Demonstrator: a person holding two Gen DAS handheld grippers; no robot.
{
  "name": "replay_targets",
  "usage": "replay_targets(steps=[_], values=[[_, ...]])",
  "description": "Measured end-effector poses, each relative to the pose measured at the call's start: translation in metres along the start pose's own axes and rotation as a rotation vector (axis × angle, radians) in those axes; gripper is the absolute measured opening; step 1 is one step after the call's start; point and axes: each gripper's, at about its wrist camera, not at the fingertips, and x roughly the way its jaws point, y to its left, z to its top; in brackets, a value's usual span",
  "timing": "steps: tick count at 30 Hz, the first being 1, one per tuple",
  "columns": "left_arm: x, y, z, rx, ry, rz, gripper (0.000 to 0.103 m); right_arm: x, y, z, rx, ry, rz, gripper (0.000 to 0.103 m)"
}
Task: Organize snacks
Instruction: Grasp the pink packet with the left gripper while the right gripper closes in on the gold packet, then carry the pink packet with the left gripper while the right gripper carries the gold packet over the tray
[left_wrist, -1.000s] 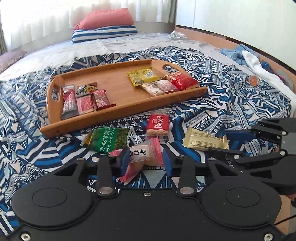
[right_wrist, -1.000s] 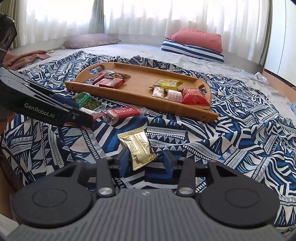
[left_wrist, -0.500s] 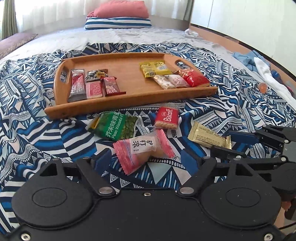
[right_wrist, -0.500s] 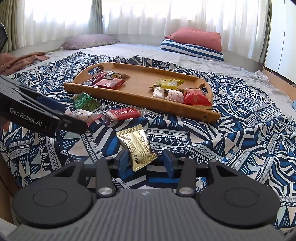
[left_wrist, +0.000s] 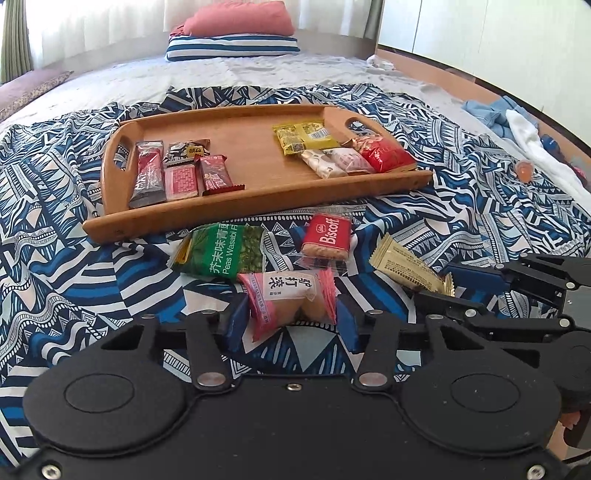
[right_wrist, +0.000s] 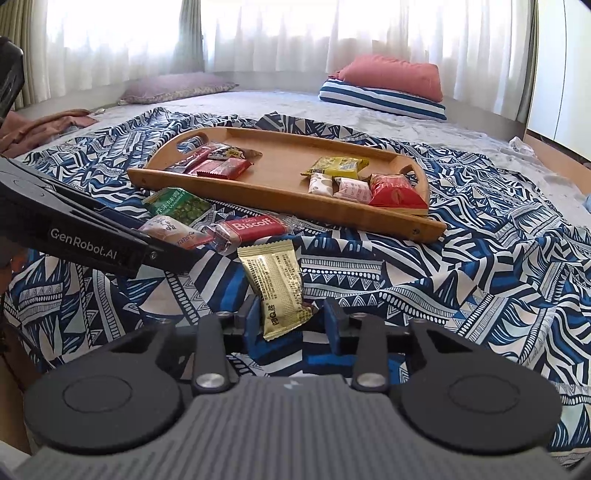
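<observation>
A pink snack packet (left_wrist: 291, 295) lies on the patterned bedspread between the blue pads of my left gripper (left_wrist: 291, 325). The jaws are closing and the pads stand right at its wrapper edges. A gold packet (right_wrist: 275, 280) has its near end between the pads of my right gripper (right_wrist: 293, 323). These jaws are closing too: the left pad touches it and a gap shows on the right. A green pea packet (left_wrist: 221, 251) and a red Biscoff packet (left_wrist: 327, 236) lie in front of the wooden tray (left_wrist: 258, 206).
The tray holds dark red bars (left_wrist: 177, 177) at its left end and yellow, pale and red packets (left_wrist: 332, 151) at its right end. Pillows (left_wrist: 232, 33) lie at the head of the bed. Clothes (left_wrist: 517, 122) are piled at the right edge.
My left gripper let go of the pink packet, which dropped flat onto the bedspread, spread wide, then narrowed around it again. My right gripper's jaws have narrowed around the gold packet.
</observation>
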Motion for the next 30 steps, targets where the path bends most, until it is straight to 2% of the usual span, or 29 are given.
replay_targets(steps=[8,10,11,13,16,18,20,21,22,24,26,30], values=[[-0.015,0.005,0.012,-0.019,-0.04,-0.01,0.044,-0.011,-0.01,0.008,0.065,-0.035,-0.028,0.04],[-0.017,0.005,0.017,-0.024,-0.047,-0.016,0.03,-0.013,-0.012,0.012,0.071,-0.044,-0.039,0.04],[-0.017,0.006,0.02,-0.029,-0.047,-0.018,0.03,-0.014,-0.014,0.014,0.075,-0.05,-0.047,0.04],[-0.016,0.006,0.024,-0.028,-0.051,-0.024,0.015,-0.014,-0.016,0.019,0.079,-0.057,-0.06,0.04],[-0.013,0.005,0.028,-0.022,-0.055,-0.014,0.015,-0.013,-0.021,0.024,0.09,-0.066,-0.081,0.04],[-0.011,0.005,0.027,-0.019,-0.05,-0.027,0.017,-0.012,-0.023,0.026,0.099,-0.069,-0.087,0.04],[-0.009,0.004,0.024,-0.027,-0.05,-0.019,0.024,-0.011,-0.023,0.027,0.099,-0.072,-0.088,0.04],[-0.008,0.004,0.022,-0.024,-0.046,-0.013,0.036,-0.011,-0.023,0.027,0.094,-0.071,-0.089,0.04],[-0.007,0.003,0.019,-0.021,-0.048,-0.001,0.042,-0.01,-0.022,0.026,0.092,-0.07,-0.089,0.04],[-0.004,0.001,0.016,0.0,-0.058,0.03,0.044,-0.009,-0.021,0.025,0.089,-0.065,-0.086,0.04],[0.0,0.001,0.015,0.01,-0.058,0.055,0.051,-0.008,-0.02,0.023,0.086,-0.059,-0.086,0.041],[0.008,0.006,0.016,-0.032,-0.042,0.051,0.048,-0.007,-0.02,0.021,0.089,-0.049,-0.088,0.041]])
